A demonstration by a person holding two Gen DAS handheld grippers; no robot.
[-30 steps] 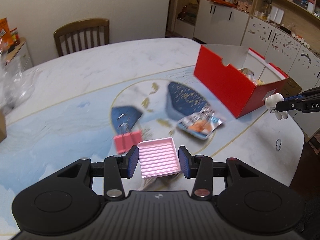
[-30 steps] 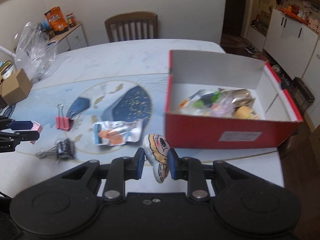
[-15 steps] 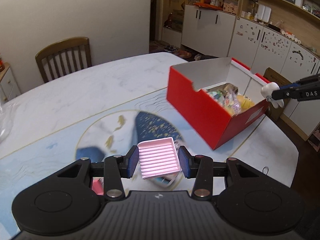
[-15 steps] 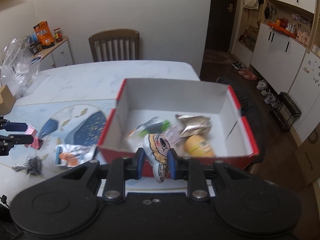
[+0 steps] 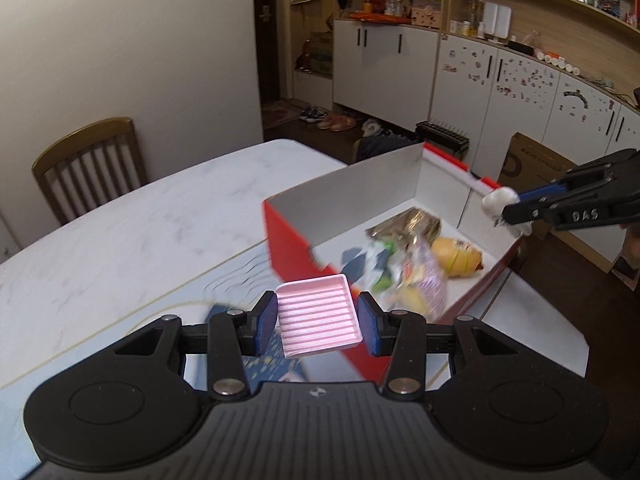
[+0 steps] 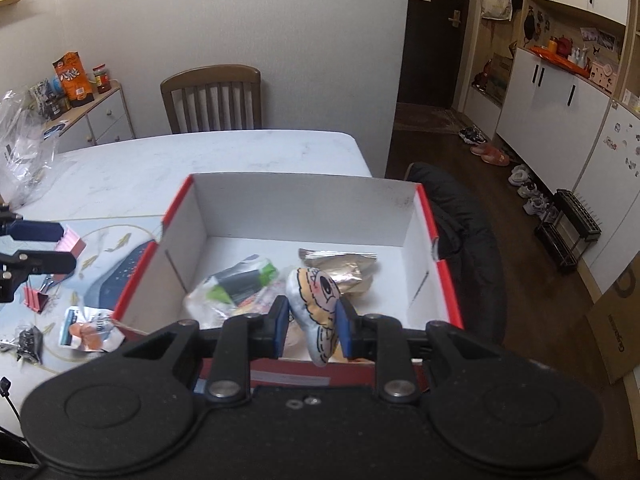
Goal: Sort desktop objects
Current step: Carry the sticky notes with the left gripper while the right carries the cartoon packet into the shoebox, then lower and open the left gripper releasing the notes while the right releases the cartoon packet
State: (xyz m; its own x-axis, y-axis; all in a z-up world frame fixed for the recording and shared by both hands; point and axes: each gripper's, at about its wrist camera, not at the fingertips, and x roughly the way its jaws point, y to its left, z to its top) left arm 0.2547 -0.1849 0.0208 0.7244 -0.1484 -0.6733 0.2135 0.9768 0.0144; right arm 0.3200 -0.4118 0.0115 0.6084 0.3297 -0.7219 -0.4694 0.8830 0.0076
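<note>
Left gripper (image 5: 318, 322) clamped on pink ridged tray (image 5: 318, 316), right gripper (image 6: 312, 326) pinching cartoon-face toy (image 6: 314, 308)

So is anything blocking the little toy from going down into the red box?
Nothing visible does. The right gripper holds the toy above the open red box, which has no lid. Snack packets lie on its floor, with bare space beside them.

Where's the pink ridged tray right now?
The pink ridged tray is clamped in the left gripper, held in the air at the red box's near corner.
</note>
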